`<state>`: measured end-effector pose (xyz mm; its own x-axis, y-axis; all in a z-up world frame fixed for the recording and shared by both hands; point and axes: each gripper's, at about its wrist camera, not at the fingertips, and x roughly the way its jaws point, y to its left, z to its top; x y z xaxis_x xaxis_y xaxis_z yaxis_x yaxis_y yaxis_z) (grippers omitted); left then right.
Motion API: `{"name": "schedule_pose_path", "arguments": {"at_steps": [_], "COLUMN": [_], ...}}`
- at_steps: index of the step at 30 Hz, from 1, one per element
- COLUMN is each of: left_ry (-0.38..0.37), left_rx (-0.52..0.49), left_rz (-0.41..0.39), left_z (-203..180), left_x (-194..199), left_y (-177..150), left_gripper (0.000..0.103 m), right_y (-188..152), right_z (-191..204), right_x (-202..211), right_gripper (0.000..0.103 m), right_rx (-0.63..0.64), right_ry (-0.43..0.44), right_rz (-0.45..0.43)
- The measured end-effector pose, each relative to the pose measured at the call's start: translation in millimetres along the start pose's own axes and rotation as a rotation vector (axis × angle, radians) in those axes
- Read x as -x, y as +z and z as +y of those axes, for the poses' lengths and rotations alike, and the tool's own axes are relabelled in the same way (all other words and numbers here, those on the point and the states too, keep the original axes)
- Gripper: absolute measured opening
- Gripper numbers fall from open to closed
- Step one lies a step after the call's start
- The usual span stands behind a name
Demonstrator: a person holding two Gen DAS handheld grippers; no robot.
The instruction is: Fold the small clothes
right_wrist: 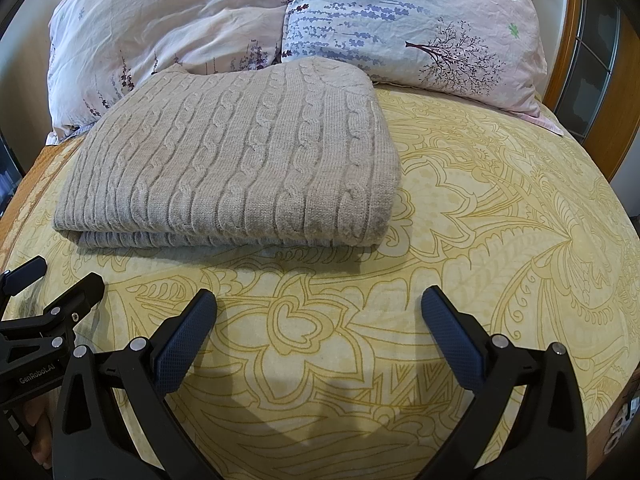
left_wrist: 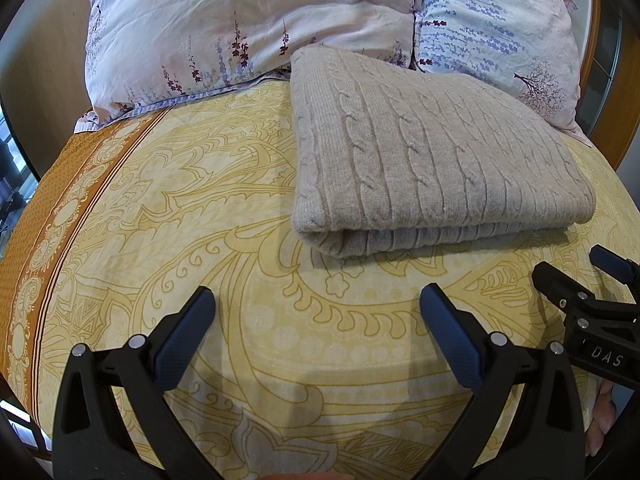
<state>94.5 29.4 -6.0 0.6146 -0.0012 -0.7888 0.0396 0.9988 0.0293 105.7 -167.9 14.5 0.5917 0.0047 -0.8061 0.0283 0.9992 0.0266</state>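
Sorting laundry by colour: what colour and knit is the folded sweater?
Light beige sweater, cable-knit; the right wrist view shows it best.

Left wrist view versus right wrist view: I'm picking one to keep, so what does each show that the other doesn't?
Only the left wrist view shows the bed cover's orange border. Only the right shows the wooden headboard's glass panel. Both share the folded knit sweater, two floral pillows and the yellow bed cover, with the left tongs and right tongs open and empty.
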Motion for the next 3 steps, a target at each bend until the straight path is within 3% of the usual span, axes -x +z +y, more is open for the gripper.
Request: {"name": "schedule_pose_path", "arguments": {"at_steps": [3], "left_ry": [0.0], "left_rx": [0.0], "left_rz": [0.0], "left_z": [0.0], "left_x": [0.0], "left_y": [0.0], "left_gripper": [0.101], "right_y": [0.0], "right_z": [0.0], "right_x": [0.0], "right_gripper": [0.102], "right_rx": [0.0], "right_ry": [0.0], "right_rz": [0.0]}}
